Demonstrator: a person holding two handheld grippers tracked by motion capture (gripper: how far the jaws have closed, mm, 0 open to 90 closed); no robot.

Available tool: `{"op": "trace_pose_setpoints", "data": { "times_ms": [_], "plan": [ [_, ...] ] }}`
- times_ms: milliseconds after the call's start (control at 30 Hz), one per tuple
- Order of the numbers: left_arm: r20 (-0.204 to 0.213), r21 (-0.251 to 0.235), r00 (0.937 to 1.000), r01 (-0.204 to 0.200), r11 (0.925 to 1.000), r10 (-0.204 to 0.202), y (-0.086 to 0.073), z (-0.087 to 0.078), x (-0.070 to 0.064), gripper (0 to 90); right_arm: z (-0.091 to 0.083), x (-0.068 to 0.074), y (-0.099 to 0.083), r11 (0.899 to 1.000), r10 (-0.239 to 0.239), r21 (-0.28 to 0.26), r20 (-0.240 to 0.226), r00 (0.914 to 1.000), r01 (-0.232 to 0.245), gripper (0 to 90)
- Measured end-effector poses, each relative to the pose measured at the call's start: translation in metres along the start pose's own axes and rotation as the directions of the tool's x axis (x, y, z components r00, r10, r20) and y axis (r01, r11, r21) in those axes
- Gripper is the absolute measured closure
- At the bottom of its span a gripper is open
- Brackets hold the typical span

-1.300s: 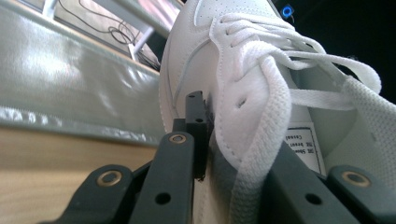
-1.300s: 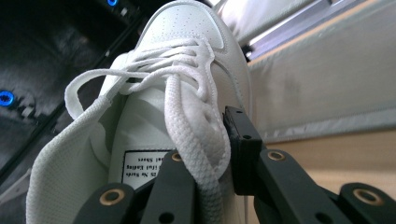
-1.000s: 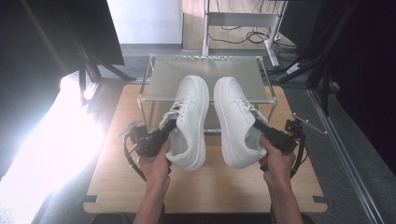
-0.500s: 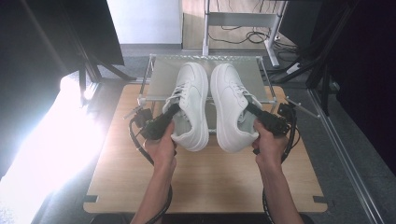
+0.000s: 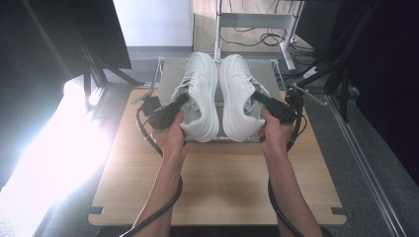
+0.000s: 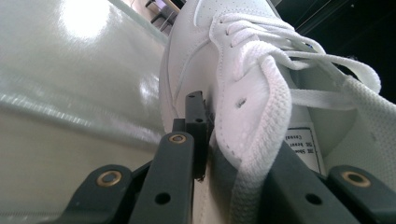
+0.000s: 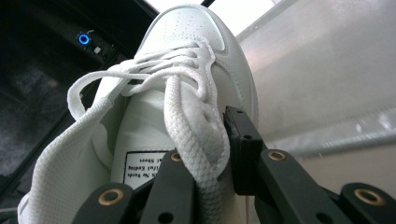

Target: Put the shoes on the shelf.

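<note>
Since a second ago, both shoes have travelled forward over the rack (image 5: 166, 74): left claw (image 5: 184, 100) clamps the left shoe (image 5: 200, 94), right claw (image 5: 257, 98) the right shoe (image 5: 236, 94), toes ahead; set-down looks near.

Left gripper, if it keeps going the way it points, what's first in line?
Nothing before the shoe: the left gripper is already clamped on the left sneaker's collar. Pushed on, shoe and gripper would probably meet the rack shelf next; depth is unclear.
</note>
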State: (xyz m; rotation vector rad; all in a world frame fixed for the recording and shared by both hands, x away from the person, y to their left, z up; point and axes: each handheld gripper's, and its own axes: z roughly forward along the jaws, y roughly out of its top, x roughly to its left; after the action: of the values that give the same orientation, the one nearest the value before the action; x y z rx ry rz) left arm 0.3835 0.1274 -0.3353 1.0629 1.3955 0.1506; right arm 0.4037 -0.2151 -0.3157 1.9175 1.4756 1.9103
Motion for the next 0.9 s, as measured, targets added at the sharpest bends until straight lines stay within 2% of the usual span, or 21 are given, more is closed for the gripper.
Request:
{"op": "trace_pose_setpoints", "data": {
  "times_ms": [200, 367, 633, 767, 900],
  "plan": [
    [-0.037, 0.006, 0.9993, -0.005, 1.0000, 0.005, 0.016, 0.015, -0.002, 82.8, 0.014, 0.004, 0.014, 1.000, 0.004, -0.010, 0.022, 0.9998, -0.004, 81.4],
    [-0.051, 0.010, 0.9985, 0.018, 0.9998, -0.018, 0.027, 0.029, -0.002, 82.8, 0.026, 0.006, 0.025, 1.000, -0.013, -0.024, 0.058, 0.9982, 0.014, 81.3],
    [-0.104, 0.042, 0.9944, -0.013, 0.9990, 0.018, 0.041, 0.052, -0.005, 82.4, 0.042, 0.003, 0.038, 0.999, -0.023, -0.026, 0.111, 0.9936, 0.026, 81.0],
    [-0.114, 0.056, 0.9935, -0.006, 0.9984, 0.012, 0.044, 0.063, -0.006, 82.4, 0.051, 0.000, 0.043, 1.000, -0.009, -0.024, 0.123, 0.9923, 0.012, 80.6],
    [-0.141, 0.066, 0.9897, -0.017, 0.9977, 0.026, 0.048, 0.069, -0.007, 82.2, 0.057, 0.000, 0.048, 1.000, -0.003, -0.030, 0.137, 0.9906, 0.008, 80.0]
  ]
}}
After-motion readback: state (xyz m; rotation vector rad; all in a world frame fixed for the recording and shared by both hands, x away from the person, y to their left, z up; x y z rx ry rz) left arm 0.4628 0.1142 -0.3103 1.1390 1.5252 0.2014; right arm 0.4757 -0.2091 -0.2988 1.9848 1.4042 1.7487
